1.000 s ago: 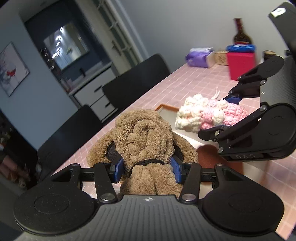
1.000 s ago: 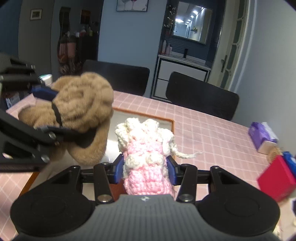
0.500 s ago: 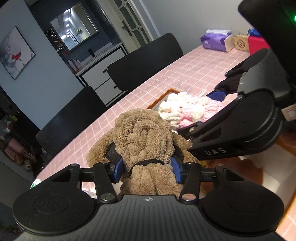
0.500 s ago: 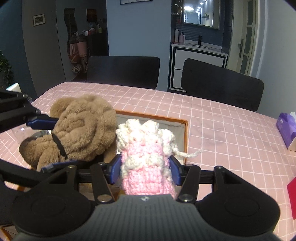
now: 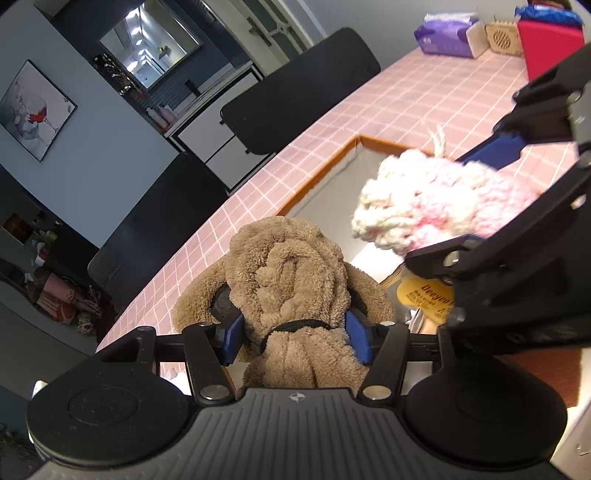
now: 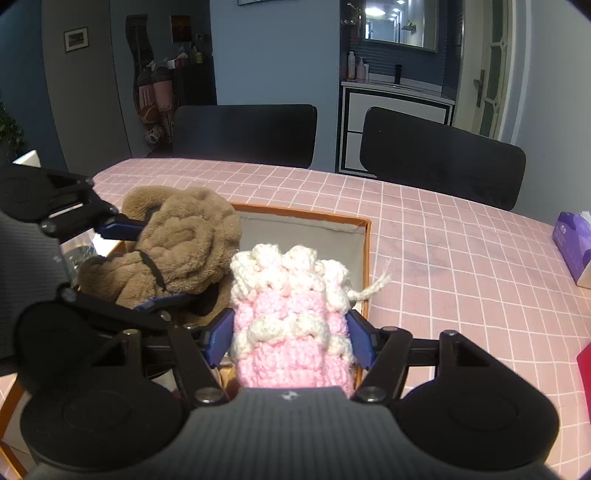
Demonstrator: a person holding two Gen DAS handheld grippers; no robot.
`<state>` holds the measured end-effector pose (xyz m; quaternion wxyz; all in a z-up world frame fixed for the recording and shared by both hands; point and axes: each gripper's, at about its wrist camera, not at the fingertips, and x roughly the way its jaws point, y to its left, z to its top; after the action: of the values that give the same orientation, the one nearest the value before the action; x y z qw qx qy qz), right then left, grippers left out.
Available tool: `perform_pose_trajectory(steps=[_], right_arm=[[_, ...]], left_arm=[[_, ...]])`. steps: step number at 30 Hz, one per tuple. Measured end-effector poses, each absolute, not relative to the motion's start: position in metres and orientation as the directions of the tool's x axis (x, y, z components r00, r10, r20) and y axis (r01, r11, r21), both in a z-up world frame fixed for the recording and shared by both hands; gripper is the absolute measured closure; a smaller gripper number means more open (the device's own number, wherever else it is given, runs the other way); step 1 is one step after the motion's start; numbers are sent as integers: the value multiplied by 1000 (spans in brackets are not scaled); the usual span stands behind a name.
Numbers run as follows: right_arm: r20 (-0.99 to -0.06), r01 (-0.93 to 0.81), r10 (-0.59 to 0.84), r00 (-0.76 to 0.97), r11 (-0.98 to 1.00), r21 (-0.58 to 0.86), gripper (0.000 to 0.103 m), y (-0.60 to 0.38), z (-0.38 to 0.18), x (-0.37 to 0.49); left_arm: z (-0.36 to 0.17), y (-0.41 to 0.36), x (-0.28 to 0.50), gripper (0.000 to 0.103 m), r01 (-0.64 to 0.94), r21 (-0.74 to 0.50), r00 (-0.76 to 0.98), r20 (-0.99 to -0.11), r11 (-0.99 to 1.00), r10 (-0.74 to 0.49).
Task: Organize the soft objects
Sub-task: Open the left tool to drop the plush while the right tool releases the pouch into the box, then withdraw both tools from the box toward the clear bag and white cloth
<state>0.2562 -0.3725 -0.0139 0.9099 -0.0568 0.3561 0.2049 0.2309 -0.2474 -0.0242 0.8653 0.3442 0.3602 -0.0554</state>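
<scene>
Pink checked cloth covers the table (image 6: 461, 236), where an orange-rimmed box (image 6: 364, 236) sits open below both grippers; two black chairs (image 6: 439, 155) stand along the far edge, a purple tissue pack (image 5: 447, 35) and red box (image 5: 550, 44) farther off; blue-grey walls and a white cabinet (image 6: 395, 110) lie behind. Left gripper (image 5: 295, 338) has its jaws opening around the brown plush toy (image 5: 291, 280); right gripper (image 6: 291, 339), just beside it, has its jaws opening around the pink-and-white crocheted toy (image 6: 291, 306), both over the box.
</scene>
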Motion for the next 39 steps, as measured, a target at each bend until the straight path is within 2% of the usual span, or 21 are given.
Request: perform_pose_trajectory(steps=[4, 8, 20, 25, 32, 39], right_arm=[[-683, -431, 343, 645, 901, 46, 37, -375, -10, 254], [-686, -438, 358, 633, 897, 64, 36, -379, -6, 250], [-667, -431, 355, 655, 901, 57, 31, -382, 8, 225], [-648, -410, 340, 682, 911, 46, 22, -381, 15, 205], [-622, -381, 331, 710, 923, 56, 14, -376, 20, 170], [-621, -305, 264, 738, 952, 42, 13, -364, 25, 139]], left_arm=[[-25, -248, 225, 28, 354, 577, 748, -647, 736, 148], [-20, -250, 216, 16, 337, 628, 792, -592, 702, 149], [9, -246, 187, 16, 335, 638, 842, -534, 694, 84], [14, -242, 160, 16, 352, 659, 867, -497, 665, 33], [19, -225, 123, 16, 403, 600, 866, -495, 691, -75], [25, -194, 94, 16, 417, 514, 868, -470, 749, -161]])
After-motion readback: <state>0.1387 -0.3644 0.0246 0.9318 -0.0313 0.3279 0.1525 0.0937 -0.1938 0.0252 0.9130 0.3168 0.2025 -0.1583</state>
